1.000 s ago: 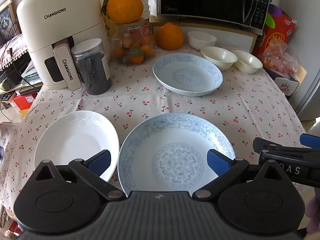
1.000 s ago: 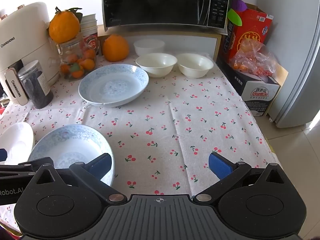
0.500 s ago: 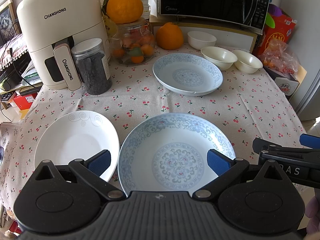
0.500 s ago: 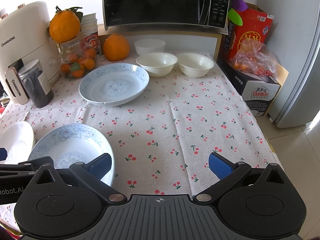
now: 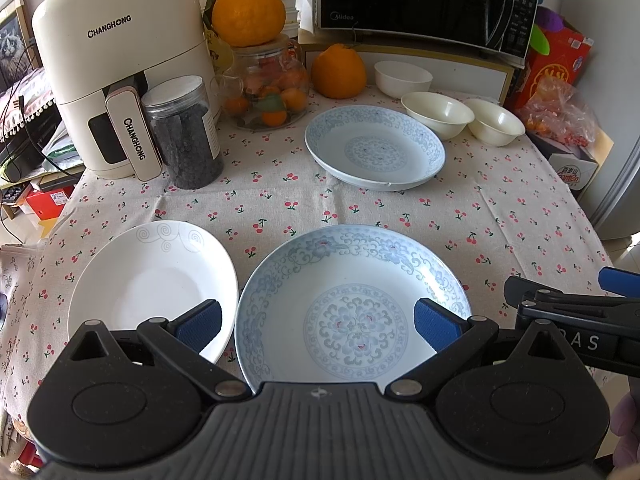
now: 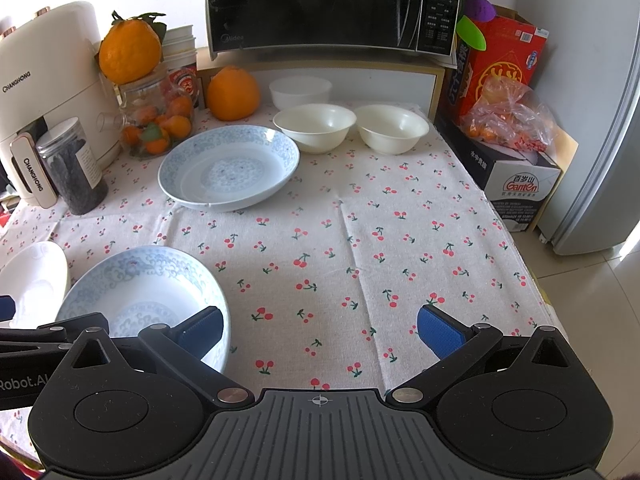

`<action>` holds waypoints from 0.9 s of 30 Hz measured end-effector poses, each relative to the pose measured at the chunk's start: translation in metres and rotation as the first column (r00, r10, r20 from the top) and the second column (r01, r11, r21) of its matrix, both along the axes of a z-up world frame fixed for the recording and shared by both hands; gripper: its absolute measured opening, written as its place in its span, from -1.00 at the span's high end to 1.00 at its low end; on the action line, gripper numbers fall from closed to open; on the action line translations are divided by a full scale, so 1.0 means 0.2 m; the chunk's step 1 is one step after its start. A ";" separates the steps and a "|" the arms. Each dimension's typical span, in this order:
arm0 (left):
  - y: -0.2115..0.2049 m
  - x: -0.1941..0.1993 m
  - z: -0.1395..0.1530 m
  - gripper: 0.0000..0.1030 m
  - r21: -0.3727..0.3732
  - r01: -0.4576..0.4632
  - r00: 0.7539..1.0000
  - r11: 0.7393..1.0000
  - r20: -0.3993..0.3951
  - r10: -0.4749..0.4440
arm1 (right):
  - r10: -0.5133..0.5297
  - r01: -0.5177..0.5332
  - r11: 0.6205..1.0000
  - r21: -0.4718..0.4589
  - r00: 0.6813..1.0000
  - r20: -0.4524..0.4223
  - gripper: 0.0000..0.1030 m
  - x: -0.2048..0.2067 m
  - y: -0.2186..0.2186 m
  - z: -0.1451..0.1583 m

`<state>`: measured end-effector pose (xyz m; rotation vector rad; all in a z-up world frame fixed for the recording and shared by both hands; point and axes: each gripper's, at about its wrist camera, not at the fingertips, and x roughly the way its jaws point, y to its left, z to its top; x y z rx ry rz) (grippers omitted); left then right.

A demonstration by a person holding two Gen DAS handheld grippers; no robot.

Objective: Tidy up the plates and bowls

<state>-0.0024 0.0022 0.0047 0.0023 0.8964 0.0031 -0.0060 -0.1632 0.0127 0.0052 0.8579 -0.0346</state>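
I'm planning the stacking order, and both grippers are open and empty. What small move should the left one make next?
Probably ease the left gripper down and forward onto the near rim of the near blue-patterned plate: its open fingers already straddle that plate, and a matching one lies behind.

We see a cream tablecloth sprigged with small red cherries on green stems. On it, two pale blue plates carry darker blue floral scrollwork: the near plate with faint pink touches in its central medallion, the far plate plainer in tone. A white plate bears thin grey spirals along its rim. Three bowls are plain ivory. Our grippers are black with blue pads. The microwave is black, the air fryer cream, and the two big oranges vivid orange.
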 end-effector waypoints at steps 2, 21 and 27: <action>0.00 0.00 0.00 -0.99 0.000 0.000 1.000 1.000 0.000 0.000 | -0.001 0.001 1.000 0.000 1.000 0.000 -1.00 0.00 0.00 0.00; -0.02 0.04 0.00 -0.99 -0.002 0.039 0.999 0.999 -0.029 -0.039 | -0.020 0.019 0.999 0.032 0.999 0.038 -1.00 0.03 -0.02 0.02; -0.04 0.11 0.01 -0.99 -0.026 0.079 0.994 0.997 -0.069 -0.081 | -0.032 0.032 0.999 0.039 0.999 -0.001 -1.00 0.10 -0.08 0.11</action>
